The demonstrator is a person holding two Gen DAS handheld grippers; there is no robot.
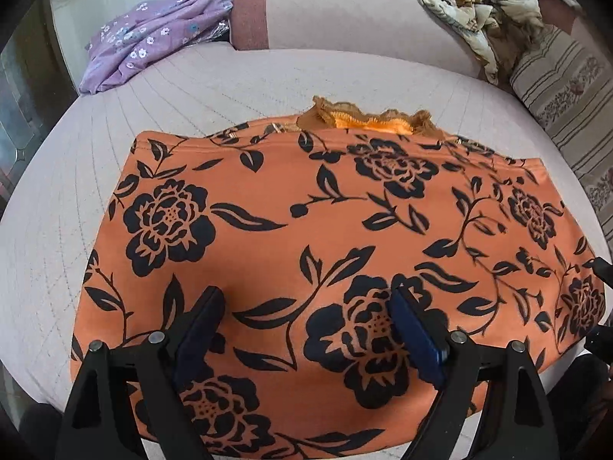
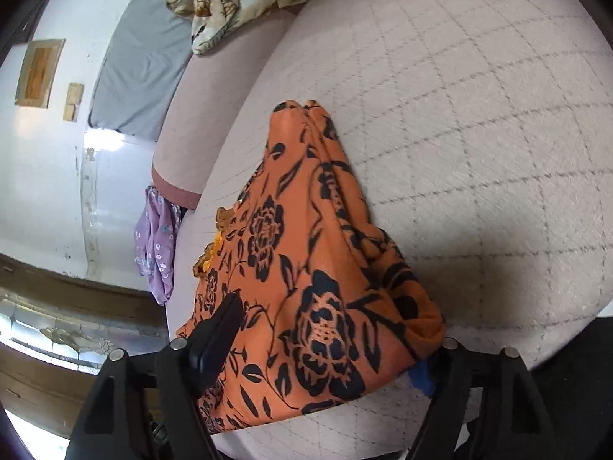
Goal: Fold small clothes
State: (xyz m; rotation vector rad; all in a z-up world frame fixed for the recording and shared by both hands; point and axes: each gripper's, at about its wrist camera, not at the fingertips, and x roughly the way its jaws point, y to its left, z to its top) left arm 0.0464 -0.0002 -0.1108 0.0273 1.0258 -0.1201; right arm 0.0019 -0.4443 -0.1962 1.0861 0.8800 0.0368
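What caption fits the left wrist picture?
Open left gripper over an orange flowered garment spread flat on a quilted bed.

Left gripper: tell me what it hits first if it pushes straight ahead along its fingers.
The left gripper, jaws open, points down at the orange floral garment spread on the quilted cushion. It would likely meet that fabric first; depth is hard to judge.

Both views close above orange garment [image 1: 306,222]
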